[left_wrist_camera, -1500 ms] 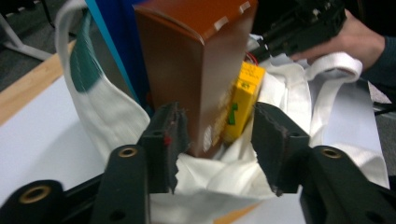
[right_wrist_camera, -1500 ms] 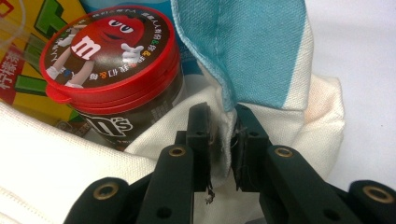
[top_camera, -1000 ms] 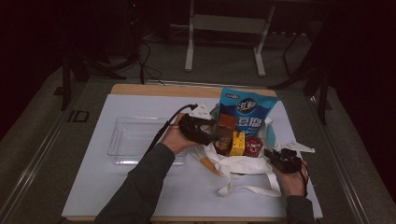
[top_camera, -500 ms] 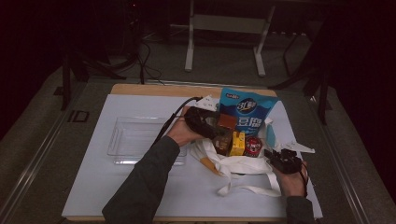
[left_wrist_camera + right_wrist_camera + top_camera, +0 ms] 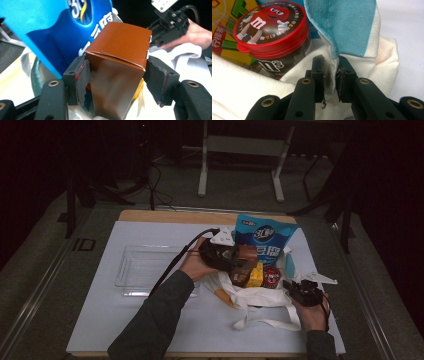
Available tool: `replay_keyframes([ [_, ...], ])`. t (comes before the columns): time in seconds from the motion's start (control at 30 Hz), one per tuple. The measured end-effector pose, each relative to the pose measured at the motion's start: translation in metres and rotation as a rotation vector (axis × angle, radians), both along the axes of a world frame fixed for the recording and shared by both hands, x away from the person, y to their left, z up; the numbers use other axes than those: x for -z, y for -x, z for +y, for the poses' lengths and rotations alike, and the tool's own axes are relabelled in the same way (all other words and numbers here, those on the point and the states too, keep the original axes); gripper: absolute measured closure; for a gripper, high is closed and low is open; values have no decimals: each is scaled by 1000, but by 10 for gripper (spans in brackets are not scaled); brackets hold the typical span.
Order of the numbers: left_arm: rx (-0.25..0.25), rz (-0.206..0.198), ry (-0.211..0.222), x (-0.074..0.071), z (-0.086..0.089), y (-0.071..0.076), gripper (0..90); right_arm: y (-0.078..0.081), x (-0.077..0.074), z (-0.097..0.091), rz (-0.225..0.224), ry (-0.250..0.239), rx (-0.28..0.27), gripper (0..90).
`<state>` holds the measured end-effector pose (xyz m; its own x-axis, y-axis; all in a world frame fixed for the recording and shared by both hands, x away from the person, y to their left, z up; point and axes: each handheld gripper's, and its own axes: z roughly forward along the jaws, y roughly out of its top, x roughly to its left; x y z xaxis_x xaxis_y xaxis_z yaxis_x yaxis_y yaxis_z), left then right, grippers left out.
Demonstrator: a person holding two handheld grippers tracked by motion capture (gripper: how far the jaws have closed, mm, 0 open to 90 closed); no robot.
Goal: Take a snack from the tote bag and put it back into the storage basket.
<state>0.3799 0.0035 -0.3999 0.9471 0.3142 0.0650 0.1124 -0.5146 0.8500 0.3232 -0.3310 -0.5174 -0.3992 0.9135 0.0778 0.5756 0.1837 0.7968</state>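
Note:
A white cloth tote bag [image 5: 255, 296] lies open on the table mat, with snacks standing in it. My left gripper [image 5: 234, 256] reaches in from the left. Its jaws have just been closing and now press both sides of a brown carton [image 5: 120, 57], which stands in front of a big blue snack pouch [image 5: 50, 30]. My right gripper [image 5: 330, 67] is shut on the bag's cloth rim [image 5: 352, 27] at the right side. Beside it stands a red-lidded M&M's tub [image 5: 272, 27] against a yellow box [image 5: 222, 32].
A clear plastic tray [image 5: 145, 265] sits on the mat left of the bag, under the left forearm. The bag's straps [image 5: 265, 322] trail toward the table's front edge. Beyond the table are a dark floor, cables and a metal stand [image 5: 240, 150].
The left hand has edged to the right, up to the brown carton in the bag. The right hand and its hold on the bag rim have not moved.

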Motion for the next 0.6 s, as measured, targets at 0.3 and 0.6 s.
replay_keyframes([
  [0.3, 22, 46, 21, 5, -1, -12, 351, 0, 0, 0, 1, -7, 1, 784],
  [0.6, 29, 104, 36, 9, -6, -27, 307, 0, 1, -1, 4, -16, 3, 783],
])
